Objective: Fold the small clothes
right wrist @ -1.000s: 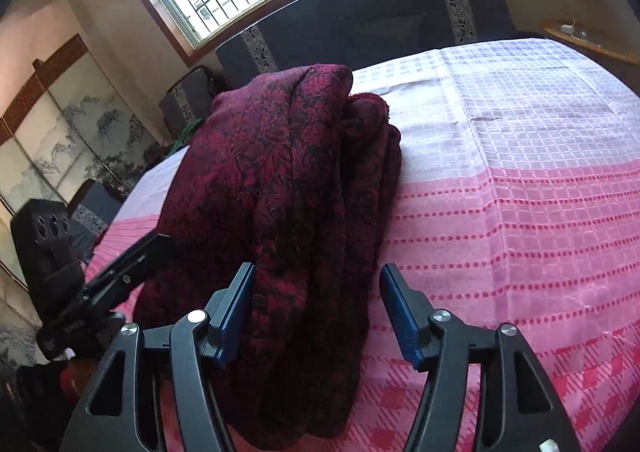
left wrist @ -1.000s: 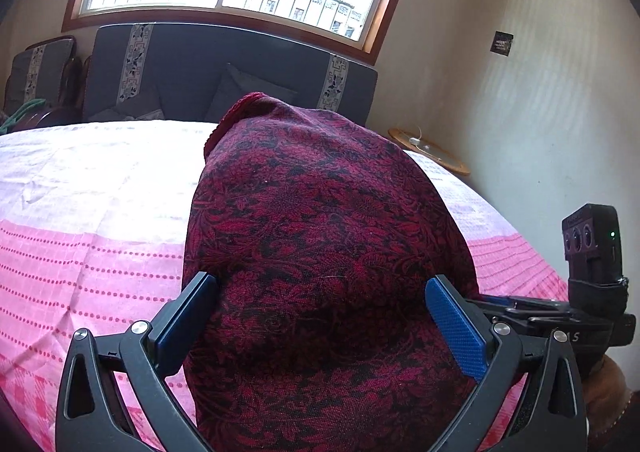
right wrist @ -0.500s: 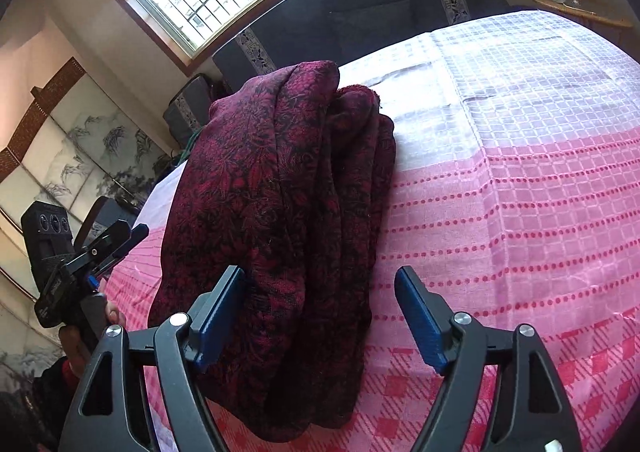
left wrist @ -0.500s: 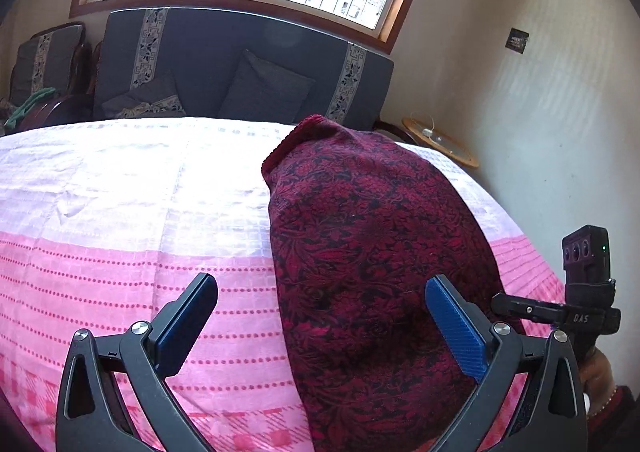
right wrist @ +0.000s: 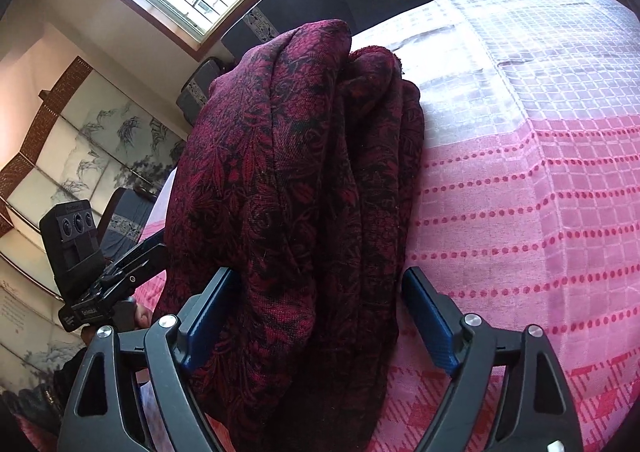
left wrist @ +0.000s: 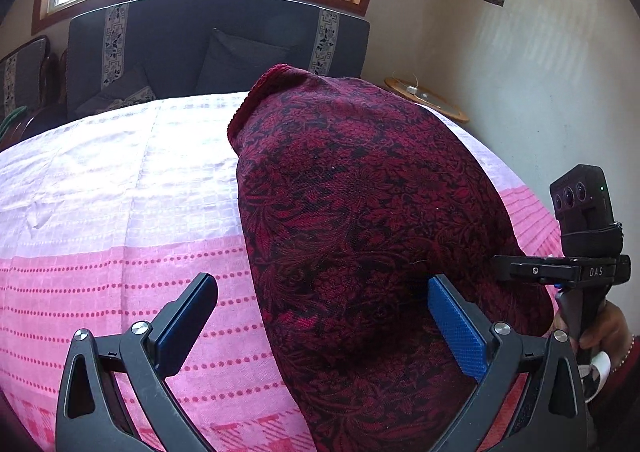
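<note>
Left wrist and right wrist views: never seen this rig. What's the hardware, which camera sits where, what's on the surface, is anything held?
There is no robot here. A person holds a two-finger claw in each hand, and each claw carries a fisheye camera looking forward along its fingers. One view looks out over the left claw, the other over the right claw. Each view also shows the other claw off to one side. A folded dark red patterned garment lies on a pink and white cover. Nothing is held. The left claw is open, partly astride the garment. The right claw's jaws have just been opening, and the fold sits between them, apparently not pinched.
</note>
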`<state>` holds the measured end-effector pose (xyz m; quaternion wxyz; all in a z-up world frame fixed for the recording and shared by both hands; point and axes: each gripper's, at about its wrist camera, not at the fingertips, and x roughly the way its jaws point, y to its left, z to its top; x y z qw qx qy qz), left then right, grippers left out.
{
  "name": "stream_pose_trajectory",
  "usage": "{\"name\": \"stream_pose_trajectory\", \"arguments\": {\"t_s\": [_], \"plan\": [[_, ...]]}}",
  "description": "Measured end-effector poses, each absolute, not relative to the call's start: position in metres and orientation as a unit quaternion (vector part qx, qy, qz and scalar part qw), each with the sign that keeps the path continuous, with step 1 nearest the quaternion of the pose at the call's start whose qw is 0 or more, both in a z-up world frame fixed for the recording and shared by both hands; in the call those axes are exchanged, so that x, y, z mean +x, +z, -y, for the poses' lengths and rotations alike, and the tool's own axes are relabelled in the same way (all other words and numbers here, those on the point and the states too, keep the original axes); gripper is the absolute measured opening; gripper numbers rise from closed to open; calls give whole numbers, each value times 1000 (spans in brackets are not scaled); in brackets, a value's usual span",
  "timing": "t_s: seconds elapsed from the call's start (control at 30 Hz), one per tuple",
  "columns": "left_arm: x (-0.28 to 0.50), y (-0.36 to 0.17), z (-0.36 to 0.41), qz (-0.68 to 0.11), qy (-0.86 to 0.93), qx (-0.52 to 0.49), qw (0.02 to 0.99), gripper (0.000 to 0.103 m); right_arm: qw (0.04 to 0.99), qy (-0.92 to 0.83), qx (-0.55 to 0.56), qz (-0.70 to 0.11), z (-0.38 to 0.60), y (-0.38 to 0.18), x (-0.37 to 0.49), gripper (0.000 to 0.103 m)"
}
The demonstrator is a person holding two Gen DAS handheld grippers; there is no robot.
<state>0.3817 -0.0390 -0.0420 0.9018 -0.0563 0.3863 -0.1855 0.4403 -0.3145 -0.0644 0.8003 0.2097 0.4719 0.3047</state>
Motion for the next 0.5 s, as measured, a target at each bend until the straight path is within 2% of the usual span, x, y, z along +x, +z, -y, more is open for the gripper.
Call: {"name": "stream_pose_trajectory", "arguments": {"t_s": [0.37,0.5], "plan": [[386,-45,56,-385,-203,-26,900,103,796,323,214,-465,306,-66,450,89],[393,-48,57,-394,-220,-30,892,103,793,331,211,-466,299,-65,459,95]]}}
